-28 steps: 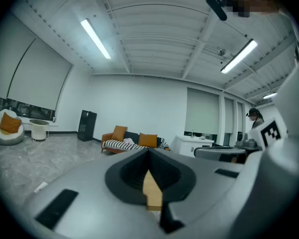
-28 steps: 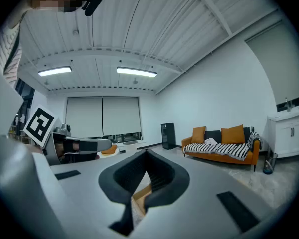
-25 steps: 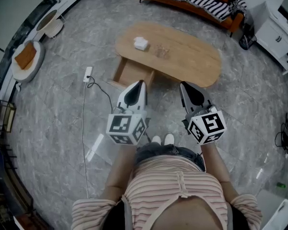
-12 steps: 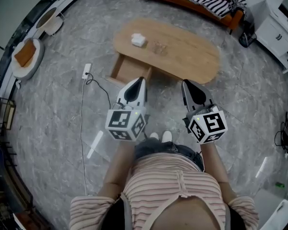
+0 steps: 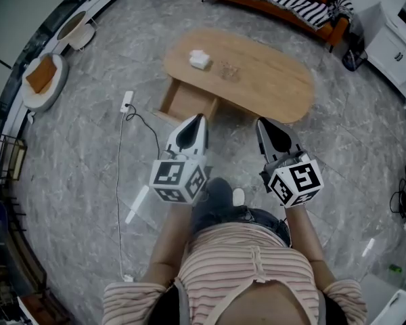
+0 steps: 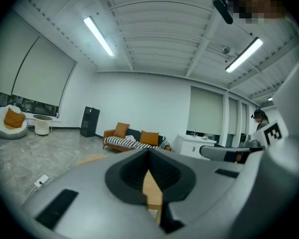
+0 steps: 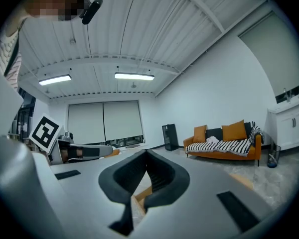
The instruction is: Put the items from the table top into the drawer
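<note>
Right tongs closed, tips touching, nothing between; orange sofa at right; black cabinet near it.

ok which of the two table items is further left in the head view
The white blocky item; the small brownish one lies to its right.

No legible text, labels or numbers anywhere.

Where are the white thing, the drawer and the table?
white thing (image 5: 199,59), head view, its top face.
drawer (image 5: 187,104), head view, its open inside.
table (image 5: 274,81), head view, bare wooden top.
</note>
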Demonstrator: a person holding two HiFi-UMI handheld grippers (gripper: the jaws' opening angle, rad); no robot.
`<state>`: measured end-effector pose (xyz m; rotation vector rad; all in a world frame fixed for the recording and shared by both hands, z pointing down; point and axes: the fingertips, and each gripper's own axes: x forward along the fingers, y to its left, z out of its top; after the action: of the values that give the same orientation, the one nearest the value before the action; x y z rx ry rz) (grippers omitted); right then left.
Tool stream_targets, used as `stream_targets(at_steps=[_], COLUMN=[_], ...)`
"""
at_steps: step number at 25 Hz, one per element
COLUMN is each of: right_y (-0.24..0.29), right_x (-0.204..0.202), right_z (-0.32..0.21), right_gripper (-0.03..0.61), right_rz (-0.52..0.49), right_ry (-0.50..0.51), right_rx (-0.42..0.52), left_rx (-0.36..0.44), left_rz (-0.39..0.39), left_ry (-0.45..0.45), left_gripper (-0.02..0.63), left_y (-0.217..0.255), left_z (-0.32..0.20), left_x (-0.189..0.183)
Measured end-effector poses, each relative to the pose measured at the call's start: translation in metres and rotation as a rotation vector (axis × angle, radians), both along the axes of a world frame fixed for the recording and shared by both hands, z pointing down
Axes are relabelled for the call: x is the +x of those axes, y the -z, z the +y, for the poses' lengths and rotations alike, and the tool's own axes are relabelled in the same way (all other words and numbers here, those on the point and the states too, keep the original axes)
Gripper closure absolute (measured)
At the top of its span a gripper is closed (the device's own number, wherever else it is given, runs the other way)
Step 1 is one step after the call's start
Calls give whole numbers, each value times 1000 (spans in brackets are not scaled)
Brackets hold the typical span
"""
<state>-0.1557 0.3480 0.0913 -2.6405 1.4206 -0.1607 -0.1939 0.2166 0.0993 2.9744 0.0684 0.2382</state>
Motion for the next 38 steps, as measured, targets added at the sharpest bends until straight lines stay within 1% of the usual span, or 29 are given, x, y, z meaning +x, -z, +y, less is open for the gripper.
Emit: stream_targets(at_steps=[8, 13, 16, 19, 25, 31, 33, 36, 38], right_y=[-6, -16, -21, -23, -30, -35, -40, -45, -45], right_x=[22, 38, 50, 64, 108, 163, 175, 193, 202], right_z=[-1, -20, -35, -54, -95, -132, -142, -156, -163], right_gripper=[571, 571, 571, 571, 571, 571, 571, 571, 571], right_rz=[-47, -68, -75, -78, -100, -121, -131, -141, -141], right_ry=[-7, 1, 10, 19, 16, -25, -36, -54, -66], right_rx=[-5, -17, -31, -40, -58, -79, -96, -122, -134], left_rx=[0, -8, -25, -43, -47, -70, -74, -52, -54], left_rz=[-24, -43, -50, -54, -84, -120, -132, -153, -155], left_ry=[45, 58, 60, 57, 48, 19, 12, 5, -4], left_gripper=[600, 600, 600, 600, 600, 600, 600, 600, 600], left_y=[-2, -12, -18, -22, -32, -46, -51, -56, -57], left_z=[-16, -38, -51, -67, -107, -147, -158, -175, -183], left_x=[8, 19, 32, 50, 95, 145, 159, 177, 186])
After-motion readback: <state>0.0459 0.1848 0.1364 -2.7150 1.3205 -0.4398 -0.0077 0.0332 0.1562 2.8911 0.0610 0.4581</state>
